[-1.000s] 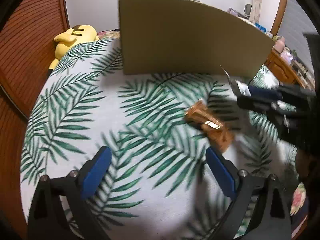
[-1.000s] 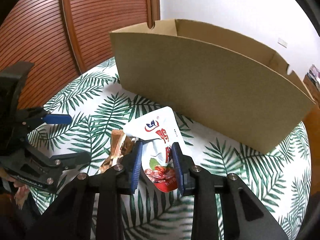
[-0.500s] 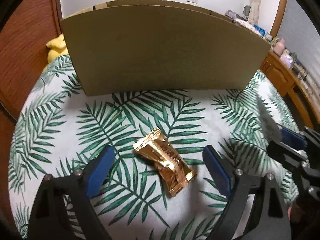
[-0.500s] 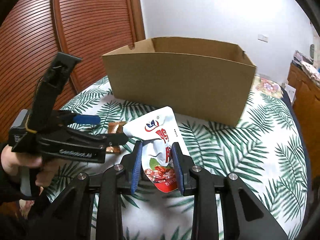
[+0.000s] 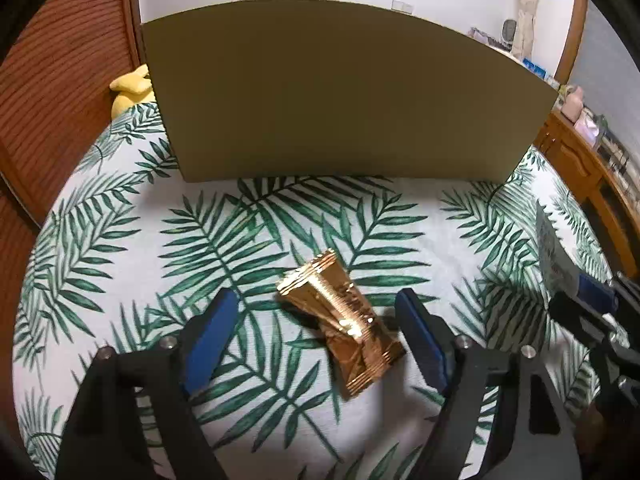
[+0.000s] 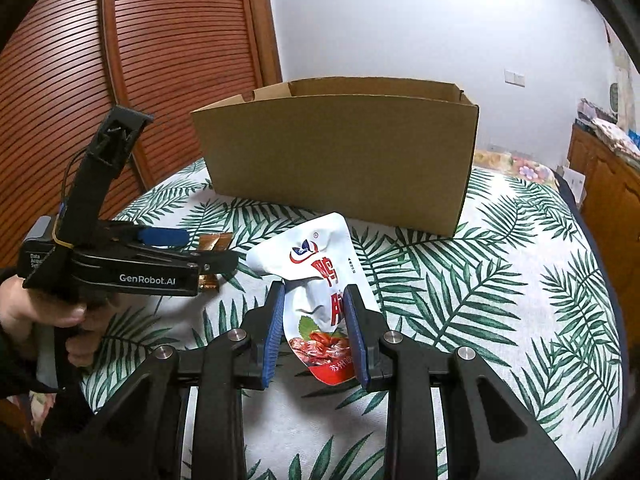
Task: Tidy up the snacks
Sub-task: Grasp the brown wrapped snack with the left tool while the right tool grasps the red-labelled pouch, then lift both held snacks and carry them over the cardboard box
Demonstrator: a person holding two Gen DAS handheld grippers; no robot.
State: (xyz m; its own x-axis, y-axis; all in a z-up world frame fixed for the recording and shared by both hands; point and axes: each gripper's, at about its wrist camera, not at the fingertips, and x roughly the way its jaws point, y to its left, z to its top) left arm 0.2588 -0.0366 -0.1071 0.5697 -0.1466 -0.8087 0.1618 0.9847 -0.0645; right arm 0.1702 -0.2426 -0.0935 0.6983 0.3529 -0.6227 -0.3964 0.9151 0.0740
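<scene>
Gold snack (image 5: 343,325) between closing left gripper (image 5: 316,334) jaws, untouched.

Bedspread (image 5: 120,240): white w/ green palm-leaf print. Box (image 6: 340,152) plain brown cardboard; wrapper (image 5: 344,320) shiny gold. Pouch (image 6: 320,280) white w/ red lettering, tool pads (image 5: 212,332) blue.

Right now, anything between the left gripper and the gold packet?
Nothing visible. The gold packet lies flat on the leaf-print cloth, between the left gripper's closing jaws, pads not yet on it. The box stands beyond, and the right gripper, shut on the white pouch, is off to the side.
</scene>
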